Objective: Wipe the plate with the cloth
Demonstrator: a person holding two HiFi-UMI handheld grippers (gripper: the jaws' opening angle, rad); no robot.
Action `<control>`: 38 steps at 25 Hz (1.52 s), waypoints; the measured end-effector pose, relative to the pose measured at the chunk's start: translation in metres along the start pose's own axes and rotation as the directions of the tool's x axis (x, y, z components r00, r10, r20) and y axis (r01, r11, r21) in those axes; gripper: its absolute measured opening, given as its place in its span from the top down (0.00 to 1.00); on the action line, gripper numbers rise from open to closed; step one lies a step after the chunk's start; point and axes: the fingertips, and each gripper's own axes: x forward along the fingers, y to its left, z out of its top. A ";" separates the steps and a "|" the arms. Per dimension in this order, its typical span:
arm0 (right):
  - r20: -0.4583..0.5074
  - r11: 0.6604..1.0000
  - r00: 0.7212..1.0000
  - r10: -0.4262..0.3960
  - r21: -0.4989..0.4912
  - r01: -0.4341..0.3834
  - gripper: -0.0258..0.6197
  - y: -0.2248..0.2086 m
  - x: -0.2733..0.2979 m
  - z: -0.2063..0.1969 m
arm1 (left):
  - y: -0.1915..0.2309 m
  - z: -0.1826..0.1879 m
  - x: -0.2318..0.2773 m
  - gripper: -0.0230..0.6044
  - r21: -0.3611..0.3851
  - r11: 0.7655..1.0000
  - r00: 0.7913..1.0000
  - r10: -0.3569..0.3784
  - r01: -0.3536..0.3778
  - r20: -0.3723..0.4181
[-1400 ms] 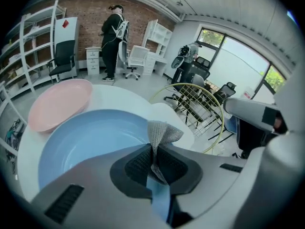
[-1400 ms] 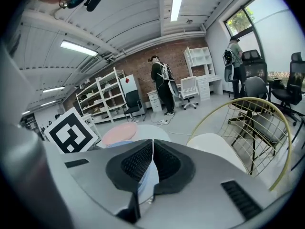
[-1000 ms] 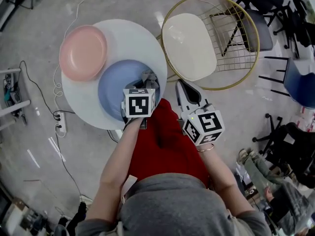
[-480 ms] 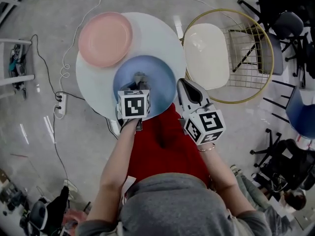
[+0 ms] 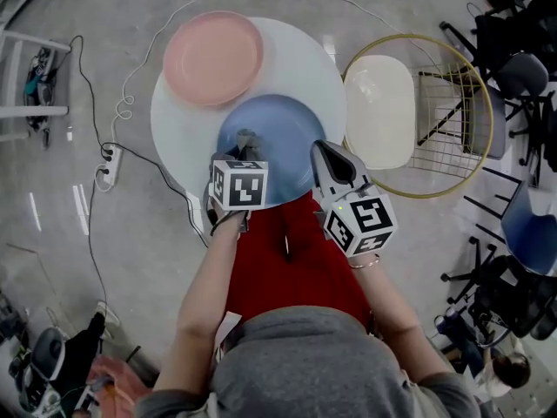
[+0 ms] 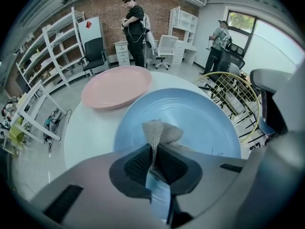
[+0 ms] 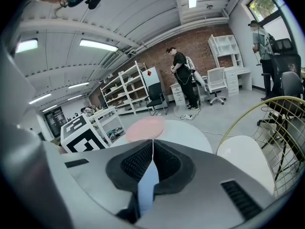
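While the left tool (image 6: 153, 151) has its jaws clamped on a fold of the grey knitted cloth (image 6: 159, 132), only a narrow strip is pinched. We judge that to be the first risk: a drag across the blue plate (image 5: 283, 133) could pull the fabric free, or leave the bunched tuft wiping only a thin track. The cloth sits over the near left part of that plate; we cannot tell how firmly it presses down.

Our second worry is the plate itself. It lies loose near the near edge of the round white surface (image 5: 300, 55), and the right tool (image 5: 326, 153), jaws shut on nothing, is beside its near right rim without holding it. A hard stroke might shove the plate into the pink plate (image 5: 213, 57) just beside it, or toward the edge.

From the head view we get the layout: both tools, both plates, and the chair (image 5: 380, 111) with a cream seat off to the right. Marker cubes hide the jaws there. Only the left gripper view shows the pinch and the weave. Only the right gripper view shows that tool's jaws meeting empty, aimed over the surface toward the pink plate.
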 end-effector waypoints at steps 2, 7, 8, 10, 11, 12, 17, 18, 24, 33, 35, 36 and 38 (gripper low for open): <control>0.000 1.000 1.000 0.005 -0.007 -0.005 0.91 0.004 0.000 0.001 | 0.003 -0.001 -0.003 0.91 0.017 1.000 1.000 0.022 -0.022 -0.005; -0.002 1.000 1.000 0.008 -0.015 -0.008 0.91 0.008 0.002 0.002 | 0.015 -0.007 -0.009 0.91 0.042 0.997 0.998 0.067 -0.066 -0.011; -0.002 1.000 1.000 0.007 -0.017 -0.007 0.91 0.010 0.002 0.002 | 0.018 -0.009 -0.011 0.91 0.038 0.997 0.997 0.071 -0.070 -0.008; -0.002 1.000 1.000 0.004 -0.019 -0.004 0.91 0.012 0.001 0.002 | 0.024 -0.011 -0.016 0.91 0.028 0.997 0.997 0.075 -0.075 0.003; -0.001 1.000 1.000 0.001 -0.020 -0.001 0.91 0.013 -0.001 0.001 | 0.026 -0.013 -0.019 0.91 0.025 0.997 0.997 0.075 -0.075 0.012; 0.001 1.000 1.000 -0.001 -0.020 0.001 0.91 0.014 -0.002 0.001 | 0.028 -0.015 -0.022 0.91 0.025 0.997 0.997 0.076 -0.076 0.021; 0.017 0.999 0.999 -0.027 -0.016 0.027 0.91 0.017 -0.012 -0.002 | 0.034 -0.021 -0.039 0.91 0.007 0.997 0.993 0.070 -0.071 0.090; 0.023 0.999 0.999 -0.038 -0.013 0.038 0.91 0.015 -0.014 -0.003 | 0.031 -0.018 -0.044 0.91 -0.001 0.998 0.991 0.054 -0.055 0.122; 0.064 0.990 0.988 -0.138 0.037 0.136 0.91 -0.005 -0.040 -0.006 | -0.023 0.010 -0.055 0.91 0.006 0.986 0.959 -0.163 0.166 0.234; 0.093 0.950 0.950 -0.297 0.129 0.284 0.91 -0.044 -0.101 -0.025 | -0.120 0.017 -0.021 0.91 0.107 0.953 0.952 -0.293 0.284 0.082; 0.092 0.945 0.946 -0.310 0.141 0.295 0.91 -0.050 -0.109 -0.028 | -0.131 0.010 -0.012 0.91 0.147 0.949 0.957 -0.287 0.279 0.034; 0.092 0.943 0.945 -0.315 0.146 0.300 0.91 -0.052 -0.112 -0.030 | -0.135 0.007 -0.008 0.91 0.170 0.945 0.958 -0.287 0.281 0.012; 0.089 0.940 0.943 -0.320 0.153 0.305 0.91 -0.055 -0.115 -0.033 | -0.144 -0.001 -0.006 0.91 0.208 0.933 0.955 -0.295 0.293 -0.025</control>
